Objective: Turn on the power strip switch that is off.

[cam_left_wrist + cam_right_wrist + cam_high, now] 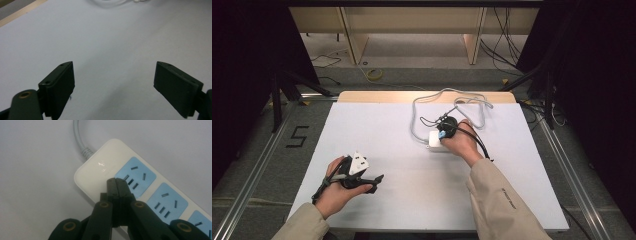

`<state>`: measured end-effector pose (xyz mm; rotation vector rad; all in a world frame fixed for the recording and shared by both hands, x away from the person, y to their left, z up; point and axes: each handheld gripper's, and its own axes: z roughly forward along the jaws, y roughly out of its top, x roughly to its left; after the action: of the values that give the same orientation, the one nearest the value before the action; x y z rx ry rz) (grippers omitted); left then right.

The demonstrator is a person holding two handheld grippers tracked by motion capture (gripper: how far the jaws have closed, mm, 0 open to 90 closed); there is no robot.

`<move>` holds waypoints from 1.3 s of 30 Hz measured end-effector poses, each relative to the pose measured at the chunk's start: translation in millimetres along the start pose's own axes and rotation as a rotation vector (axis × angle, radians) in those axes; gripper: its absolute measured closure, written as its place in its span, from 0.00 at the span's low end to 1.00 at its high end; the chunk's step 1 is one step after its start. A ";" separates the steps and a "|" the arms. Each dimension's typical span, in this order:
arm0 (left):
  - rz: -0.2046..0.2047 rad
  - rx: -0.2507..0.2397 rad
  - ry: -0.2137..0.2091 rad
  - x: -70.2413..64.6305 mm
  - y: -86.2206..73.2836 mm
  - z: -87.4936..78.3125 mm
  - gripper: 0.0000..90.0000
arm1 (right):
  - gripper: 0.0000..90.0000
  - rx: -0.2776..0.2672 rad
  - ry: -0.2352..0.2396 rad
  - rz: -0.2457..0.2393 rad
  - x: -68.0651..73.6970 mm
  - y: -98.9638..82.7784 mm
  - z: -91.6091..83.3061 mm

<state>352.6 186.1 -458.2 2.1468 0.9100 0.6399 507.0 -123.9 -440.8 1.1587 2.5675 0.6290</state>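
My clenched right gripper [116, 181] hovers over the power strip [100, 170], whose long axis runs toward four o'clock.

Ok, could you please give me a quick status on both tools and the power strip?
Left tool open, empty, low over the mat. Right tool shut, tips at the power strip switch end. Grey cable looped behind, nothing blocking.

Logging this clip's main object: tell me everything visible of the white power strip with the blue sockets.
The white plastic power strip is a flat bar with rounded corners, lying face up on the white table. Three pale blue socket panels with dark slots show along it. A ribbed collar at one end leads into its grey cable, which loops across the table's far side. The shut right gripper has its tips over the plain end beside the first socket; contact is not certain.
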 end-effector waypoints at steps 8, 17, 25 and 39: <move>0.002 0.003 -0.001 0.5 -0.2 0.2 0.19 | 1.00 -0.013 0.011 0.007 -1.3 -1.6 -0.3; 0.000 0.002 -0.001 0.8 -0.4 0.1 0.19 | 1.00 -0.015 0.003 0.004 -0.3 -1.7 -0.4; 0.004 0.004 -0.002 0.7 -0.4 0.3 0.19 | 1.00 -0.016 0.002 0.003 -0.4 -1.7 -0.5; 0.003 0.004 -0.002 0.6 -0.5 0.4 0.19 | 1.00 -0.019 -0.009 -0.025 1.3 -1.8 -2.2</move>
<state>353.0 186.6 -458.7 2.1526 0.9080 0.6381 504.1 -124.6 -439.8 1.1193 2.5590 0.6395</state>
